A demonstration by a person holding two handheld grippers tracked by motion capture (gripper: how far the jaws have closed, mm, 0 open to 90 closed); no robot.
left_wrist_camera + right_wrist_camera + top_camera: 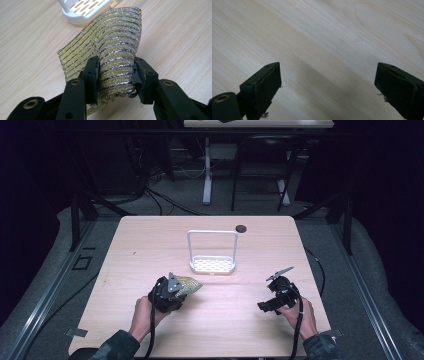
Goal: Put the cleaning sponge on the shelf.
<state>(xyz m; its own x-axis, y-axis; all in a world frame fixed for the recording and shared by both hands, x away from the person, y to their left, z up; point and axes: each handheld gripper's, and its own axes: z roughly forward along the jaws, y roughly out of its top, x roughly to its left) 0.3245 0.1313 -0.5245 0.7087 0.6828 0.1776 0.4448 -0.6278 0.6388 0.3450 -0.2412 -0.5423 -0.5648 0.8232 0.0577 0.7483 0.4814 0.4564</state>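
Observation:
A glittery yellow-and-silver striped scouring cloth (pixel 112 47) is pinched between the jaws of my left gripper (pixel 115 77), folded and bulging where they press it. From above, the cloth (pixel 189 285) pokes out toward the right of the left gripper (pixel 172 292) at the table's near left. A white rack with a slotted base (pixel 212 265) and a tall loop handle stands at mid-table, just beyond the cloth; its corner (pixel 85 11) appears in the left gripper view. My right gripper (pixel 267 304) hovers over bare wood at the near right, its jaws wide apart around nothing (pixel 328 87).
A small dark round disc (pixel 241 228) lies near the far edge of the wooden table (pixel 150 245). Beyond the table are desk legs and cables on the floor. Dark rails run along both sides.

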